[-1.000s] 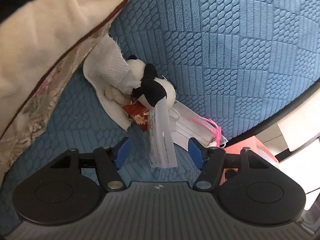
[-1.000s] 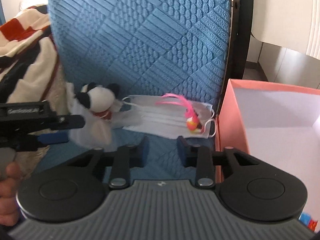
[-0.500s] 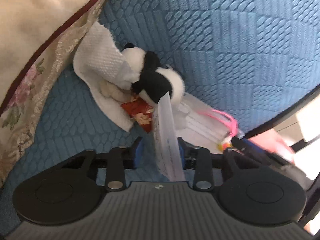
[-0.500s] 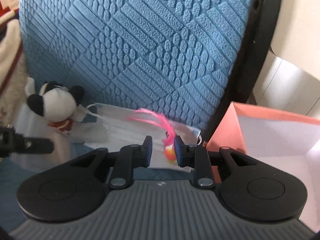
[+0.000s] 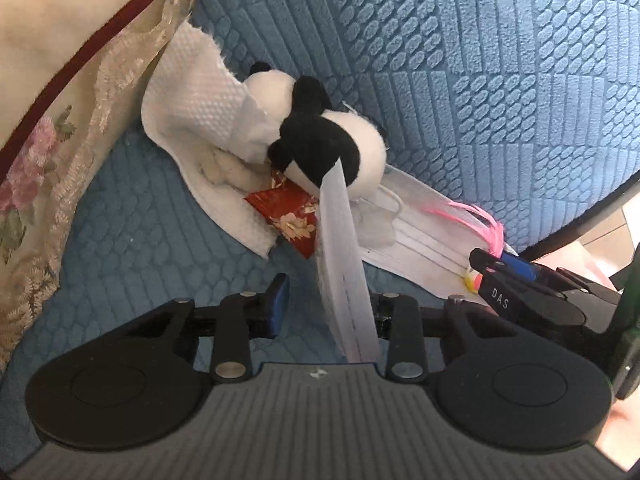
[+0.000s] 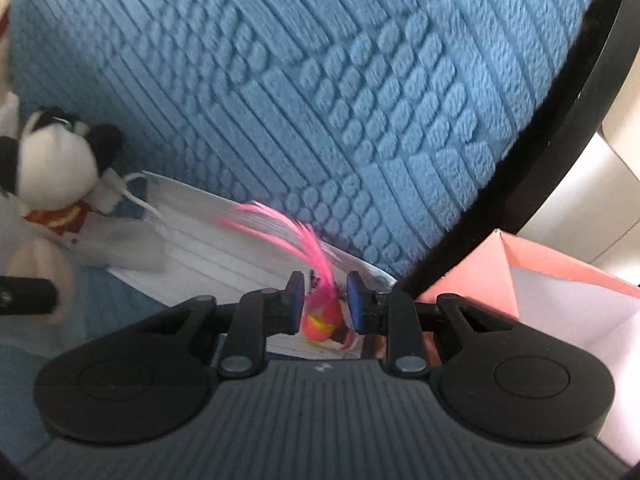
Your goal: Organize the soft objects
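On the blue quilted seat cushion (image 5: 440,60), a small panda plush (image 5: 320,136) is seen lying against the upright backrest, its head resting on a white paper towel (image 5: 192,100) and a red patterned pouch (image 5: 284,208) tucked under its body. A white face mask (image 5: 420,252) is spread flat just beside the panda, toward the edge of the seat. A long white tag (image 5: 344,272) hangs from the panda and runs down between the fingers of the left gripper (image 5: 326,300). The jaws of that gripper have just been closing and are now held fairly narrow; the tag lies against the right-hand finger, while a gap is left between it and the blue pad on the other side, so the tag is not pinched.

A pink-feathered toy (image 6: 320,316) (round, orange and yellow at its base) sits on the far end of the mask, and it is flanked closely by the blue pads of the right gripper (image 6: 325,292). The jaws are held narrow around it; whether the pads actually press on it cannot be told. A pink box (image 6: 532,268) with a white inside stands open just past the seat's black rim. Floral fabric (image 5: 60,160) is draped over the opposite side of the seat.
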Tool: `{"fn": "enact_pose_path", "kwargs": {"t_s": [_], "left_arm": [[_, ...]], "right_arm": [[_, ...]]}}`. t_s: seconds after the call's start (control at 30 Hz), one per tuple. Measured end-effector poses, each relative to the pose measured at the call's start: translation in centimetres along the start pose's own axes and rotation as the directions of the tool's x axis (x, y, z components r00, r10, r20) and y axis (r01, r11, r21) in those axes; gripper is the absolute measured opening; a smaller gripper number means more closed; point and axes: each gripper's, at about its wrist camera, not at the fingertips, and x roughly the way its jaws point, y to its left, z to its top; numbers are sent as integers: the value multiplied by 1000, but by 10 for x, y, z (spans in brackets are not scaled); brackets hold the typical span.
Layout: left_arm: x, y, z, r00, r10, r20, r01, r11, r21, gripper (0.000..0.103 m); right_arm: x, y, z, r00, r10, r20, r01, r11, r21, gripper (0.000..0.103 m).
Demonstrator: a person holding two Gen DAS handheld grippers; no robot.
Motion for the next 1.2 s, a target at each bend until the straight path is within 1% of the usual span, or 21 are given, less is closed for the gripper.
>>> {"fn": "enact_pose_path", "kwargs": {"t_s": [0.07,0.17,0.43,0.53,0.67,0.77,0.83,0.93,1.03,1.13,1.2], "left_arm": [[2,0,-1,1000,-14,-15,13,1000,-14,38],[2,-1,-3,1000,-9,-17,9,1000,-8,38],[-2,4,0,1000,-24,-17,24,1000,-17,38],[-2,3,1,1000,-20,-19,20,1000,5,38],[0,2,1,1000,-13,-24,13,1000,3,38],[2,0,1,999,-23,-25,23,1000,4,38],[3,1,0,999,-45,-31,45,999,-4,38],[2,0,-1,999,-30,-28,30,999,10,38],[1,-1,-1,999,-40,-25,40,999,6,38],[2,-1,-1,999,-36,-22,36,999,12,38],[4,-1,-2,999,-34,-22,35,999,14,32]], "right_arm": [[6,1,1,1000,4,-8,-4,1000,-4,26],[10,1,1,1000,20,-12,-20,1000,-8,26],[21,11,0,999,-11,-51,10,1000,-17,26],[21,16,0,998,-20,-58,18,999,-31,26],[24,18,0,998,-5,-69,4,1000,-24,25],[32,13,-2,997,7,-74,-8,1000,-16,26],[30,9,0,997,12,-72,-14,1000,-17,25],[25,10,3,998,11,-65,-12,1000,-19,25],[12,8,0,998,17,-57,-18,1000,-17,25],[5,5,3,999,21,-45,-22,1000,-10,25],[2,3,3,999,29,-38,-29,1000,-3,25]]}}
